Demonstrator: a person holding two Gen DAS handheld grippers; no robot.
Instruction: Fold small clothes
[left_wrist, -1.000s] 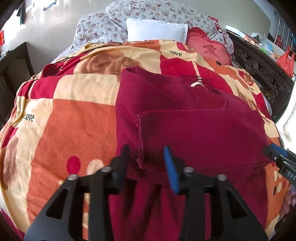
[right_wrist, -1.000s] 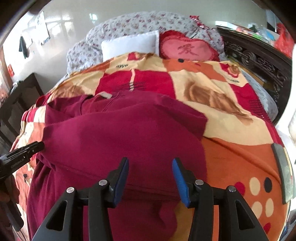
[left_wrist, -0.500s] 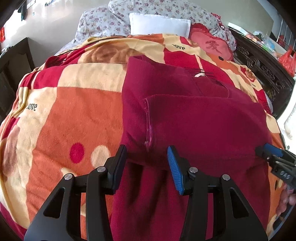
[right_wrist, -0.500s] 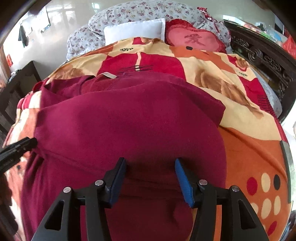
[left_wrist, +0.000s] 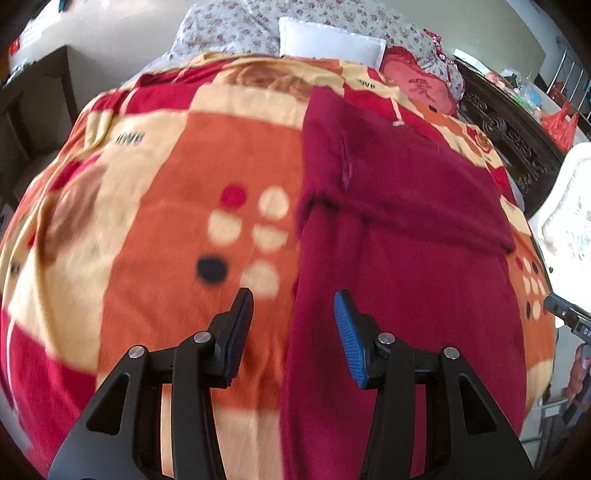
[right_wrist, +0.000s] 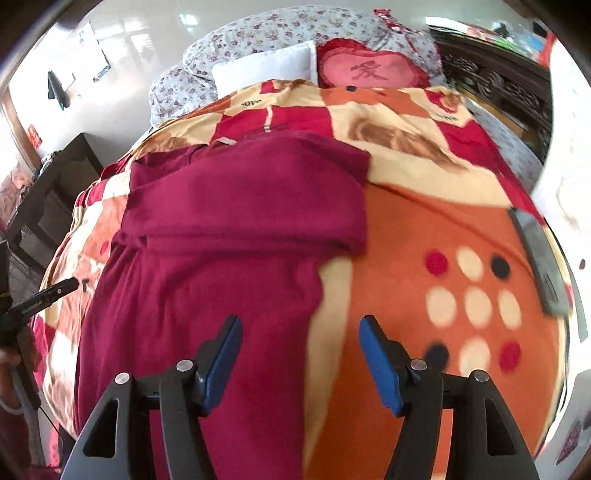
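Note:
A dark red garment (left_wrist: 406, 258) lies flat on the patterned blanket (left_wrist: 166, 221), its upper part folded down into a band across it. It also shows in the right wrist view (right_wrist: 229, 229). My left gripper (left_wrist: 293, 325) is open and empty, above the garment's left edge near its lower part. My right gripper (right_wrist: 301, 354) is open and empty, above the garment's right edge. The tip of the right gripper shows at the right of the left wrist view (left_wrist: 565, 314). The left one shows at the left of the right wrist view (right_wrist: 40, 299).
A white pillow (left_wrist: 328, 40), a floral quilt (left_wrist: 236, 29) and a red heart cushion (right_wrist: 365, 70) lie at the head of the bed. A dark phone-like slab (right_wrist: 539, 254) lies on the blanket at the right. Dark carved wood furniture (left_wrist: 517, 140) stands to the right.
Both grippers have drawn back toward the near end of the garment and apart, to its left and right edges. Both stayed open and empty. The folded band lies still.

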